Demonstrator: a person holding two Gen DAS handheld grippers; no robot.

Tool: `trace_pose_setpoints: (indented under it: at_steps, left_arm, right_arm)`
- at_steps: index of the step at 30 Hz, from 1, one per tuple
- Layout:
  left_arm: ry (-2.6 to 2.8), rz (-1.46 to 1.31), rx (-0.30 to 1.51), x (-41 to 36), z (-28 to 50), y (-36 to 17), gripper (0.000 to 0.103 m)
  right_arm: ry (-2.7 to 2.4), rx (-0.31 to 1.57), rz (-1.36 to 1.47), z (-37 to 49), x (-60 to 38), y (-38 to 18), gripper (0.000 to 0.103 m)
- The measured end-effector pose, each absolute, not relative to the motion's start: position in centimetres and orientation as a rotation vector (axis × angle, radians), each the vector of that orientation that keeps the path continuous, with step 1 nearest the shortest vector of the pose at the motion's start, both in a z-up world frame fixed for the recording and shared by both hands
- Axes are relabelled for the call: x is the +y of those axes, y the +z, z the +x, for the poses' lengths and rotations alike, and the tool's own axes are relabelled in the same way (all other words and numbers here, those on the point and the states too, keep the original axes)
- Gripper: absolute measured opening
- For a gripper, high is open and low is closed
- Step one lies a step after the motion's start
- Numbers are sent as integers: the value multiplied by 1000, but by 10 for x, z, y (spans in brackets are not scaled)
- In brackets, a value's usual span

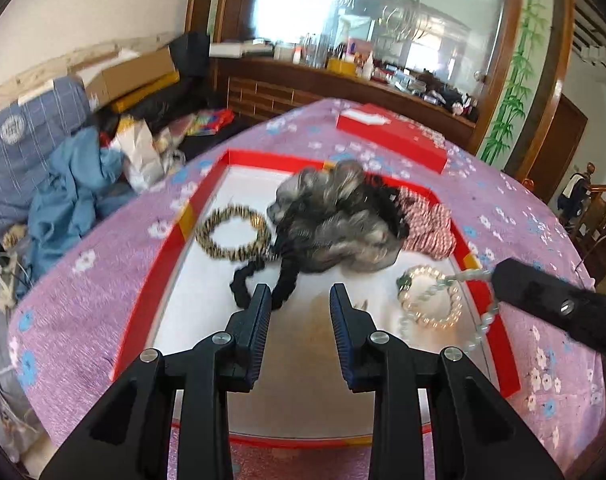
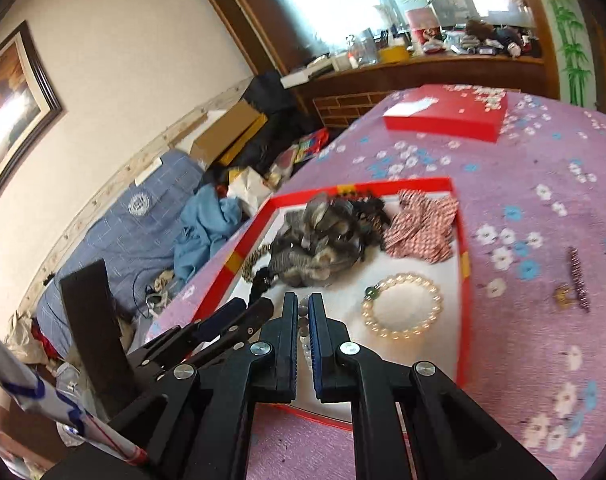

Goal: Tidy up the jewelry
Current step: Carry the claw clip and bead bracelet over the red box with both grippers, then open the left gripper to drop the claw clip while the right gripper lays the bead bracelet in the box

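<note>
My R gripper [image 2: 302, 312] clenched on pale bead strand [image 1: 477, 322] over red tray [image 1: 159, 280]; L gripper [image 1: 301, 300] released, empty, above tray.

The red box [image 1: 151, 280] looks like smooth card, with a shiny white floor. The bead bracelet [image 1: 431, 300] is glossy, like glass (or plastic). The grey scrunchie [image 1: 335, 220] is soft, fluffy cloth. The purple tablecloth [image 1: 83, 280] looks rough.

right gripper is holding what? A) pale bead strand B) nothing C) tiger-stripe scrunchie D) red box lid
A: the right gripper is shut on the pale bead strand, beads showing between its fingers and trailing over the tray edge.
</note>
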State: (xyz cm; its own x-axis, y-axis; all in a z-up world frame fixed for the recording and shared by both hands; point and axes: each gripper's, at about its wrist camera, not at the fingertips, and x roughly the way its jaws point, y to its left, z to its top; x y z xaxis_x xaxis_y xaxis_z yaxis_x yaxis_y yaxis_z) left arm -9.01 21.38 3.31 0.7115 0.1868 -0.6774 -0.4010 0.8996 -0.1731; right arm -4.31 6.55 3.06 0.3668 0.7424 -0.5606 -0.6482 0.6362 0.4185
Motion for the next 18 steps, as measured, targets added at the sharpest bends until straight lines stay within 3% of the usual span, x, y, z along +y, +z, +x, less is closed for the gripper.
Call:
trace_pose_setpoints:
  at_steps: [18]
  left_arm:
    - [339, -280, 738, 210, -84, 20, 29]
  right_arm:
    - [816, 902, 105, -13, 58, -25, 8]
